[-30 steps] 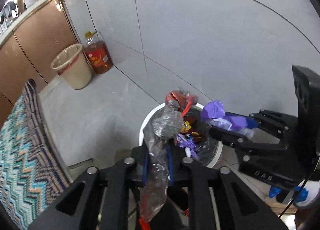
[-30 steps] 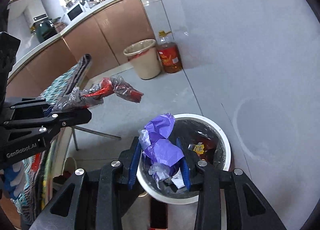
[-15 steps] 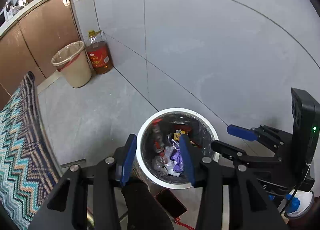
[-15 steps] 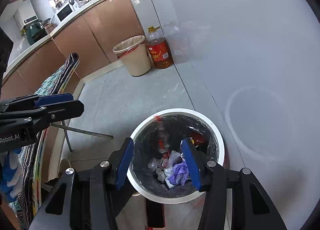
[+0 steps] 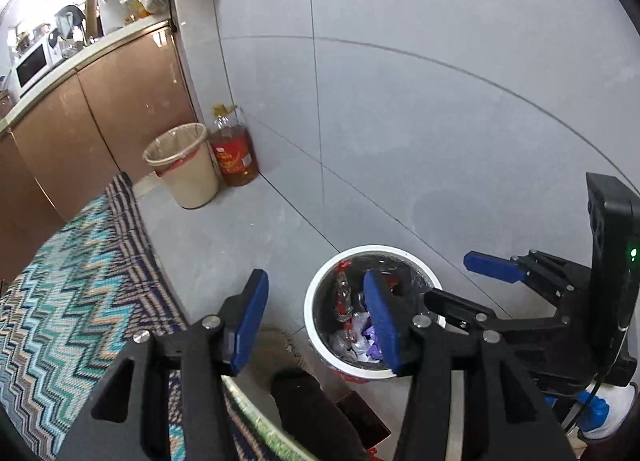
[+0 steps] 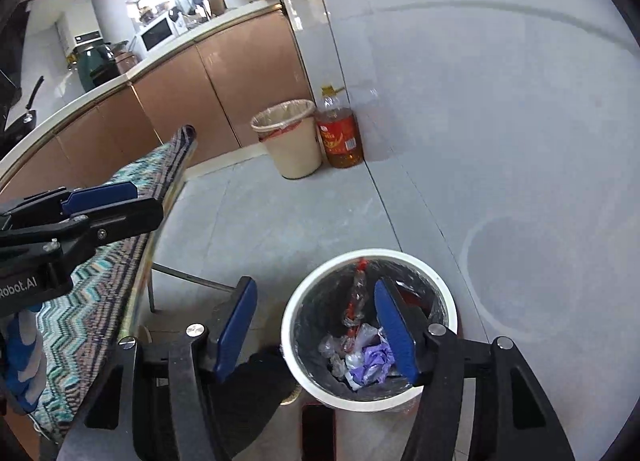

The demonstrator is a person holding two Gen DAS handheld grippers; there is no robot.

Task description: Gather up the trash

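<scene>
A white round trash bin (image 5: pixel 316 297) with a black liner stands on the grey floor; it also shows in the right wrist view (image 6: pixel 292 309). Inside lie a crumpled purple wrapper (image 6: pixel 374 361), a red and clear plastic wrapper (image 6: pixel 356 301) and other clear wrappers. My left gripper (image 5: pixel 316 317) is open and empty, above and to the left of the bin. My right gripper (image 6: pixel 316 325) is open and empty above the bin, and it also shows in the left wrist view (image 5: pixel 468 281).
A table with a zigzag-patterned cloth (image 5: pixel 68 297) is at the left, its edge close to the bin. A beige bin (image 5: pixel 184 169) and an oil bottle (image 5: pixel 234 153) stand by the brown cabinets (image 5: pixel 100 117). The tiled wall (image 5: pixel 440 101) is behind the bin.
A second ago my left gripper held a red and clear wrapper and my right a purple wrapper. Both opened, the wrappers fell into the bin, and both grippers have lifted away.
</scene>
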